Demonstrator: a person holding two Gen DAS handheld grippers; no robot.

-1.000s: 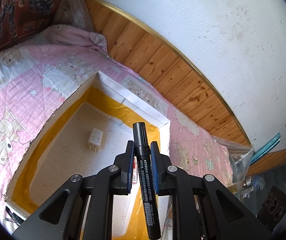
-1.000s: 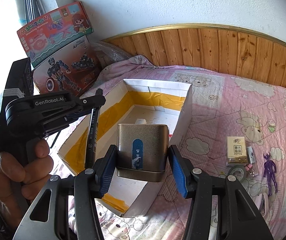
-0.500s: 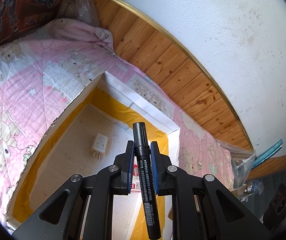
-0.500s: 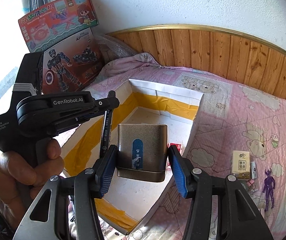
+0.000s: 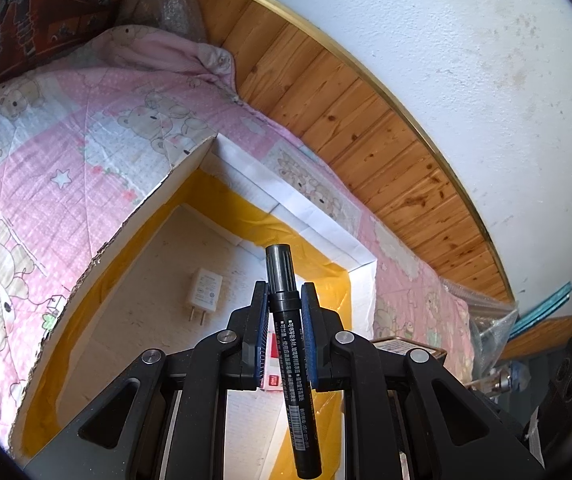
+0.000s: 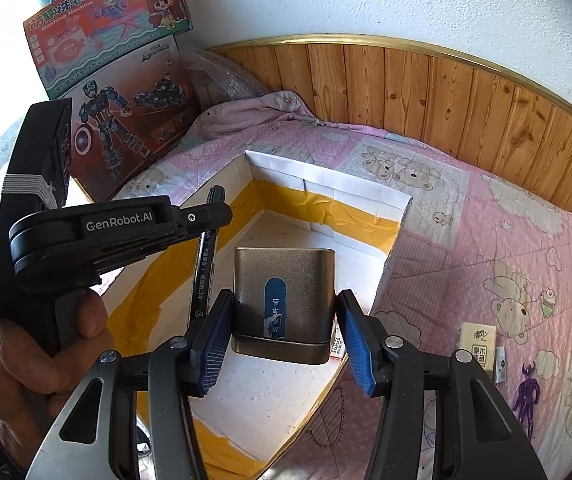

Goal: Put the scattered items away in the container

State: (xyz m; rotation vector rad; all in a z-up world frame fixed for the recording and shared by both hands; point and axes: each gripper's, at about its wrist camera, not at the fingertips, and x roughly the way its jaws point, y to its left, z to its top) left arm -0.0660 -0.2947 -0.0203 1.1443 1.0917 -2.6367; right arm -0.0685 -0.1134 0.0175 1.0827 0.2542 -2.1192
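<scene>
My left gripper (image 5: 282, 296) is shut on a black marker (image 5: 290, 344) and holds it upright over the open cardboard box (image 5: 157, 196). A white charger (image 5: 204, 292) and a red-and-white pack (image 5: 273, 364) lie inside the box. My right gripper (image 6: 283, 330) is shut on a bronze tin (image 6: 283, 300) with a blue label and holds it over the same box (image 6: 396, 248). The left gripper (image 6: 201, 218) and its marker (image 6: 205, 264) also show in the right wrist view.
A tissue pack (image 6: 478, 340), a small packet (image 6: 500, 364) and a purple figure (image 6: 528, 396) lie on the pink quilt to the right of the box. Toy boxes (image 6: 117, 80) lean against the wall at the back left. A wooden headboard (image 6: 446, 96) runs behind.
Both grippers have moved forward over the box with their items. The box now fills more of both views, and the red-and-white pack shows under the grippers.
</scene>
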